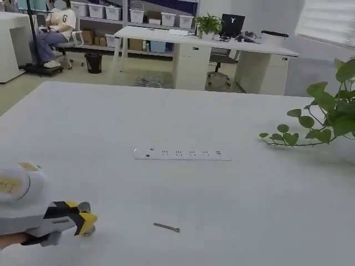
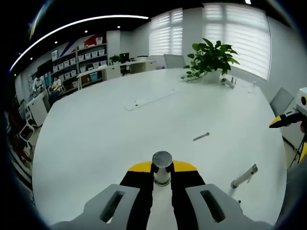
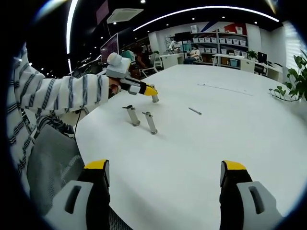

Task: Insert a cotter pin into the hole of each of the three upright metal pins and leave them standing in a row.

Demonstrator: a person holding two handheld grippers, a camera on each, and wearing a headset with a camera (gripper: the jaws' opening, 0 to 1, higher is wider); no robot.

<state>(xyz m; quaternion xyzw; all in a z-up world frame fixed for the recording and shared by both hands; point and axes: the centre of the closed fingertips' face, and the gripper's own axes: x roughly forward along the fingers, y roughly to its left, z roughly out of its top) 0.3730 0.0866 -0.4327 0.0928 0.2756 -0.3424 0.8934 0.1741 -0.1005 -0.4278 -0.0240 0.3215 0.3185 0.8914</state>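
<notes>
Although held low over the near left corner of the tabletop (image 1: 233, 111), grips one metal pin (image 2: 162, 159) upright in the left gripper (image 2: 162, 172), fingers closed on the shaft just below its flat round head. From the right gripper view, same grip seen side-on, with a striped sleeve (image 3: 57, 96) behind it. Right gripper (image 3: 164, 167) held back beyond the tabletop's edge, fingers spread wide apart and gripping nothing. Flat on the tabletop by the near edge, the cotter pin (image 1: 166, 227), well apart from the held pin and from the white power strip (image 1: 182, 154) lying toward the middle. Close to the left edge, just beside each other and near the left gripper, a second metal pin (image 3: 132, 115) and a third metal pin (image 3: 150, 122); cannot tell whether standing straight or leaning. Over the far right edge, leaves of a potted plant (image 1: 327, 111).
</notes>
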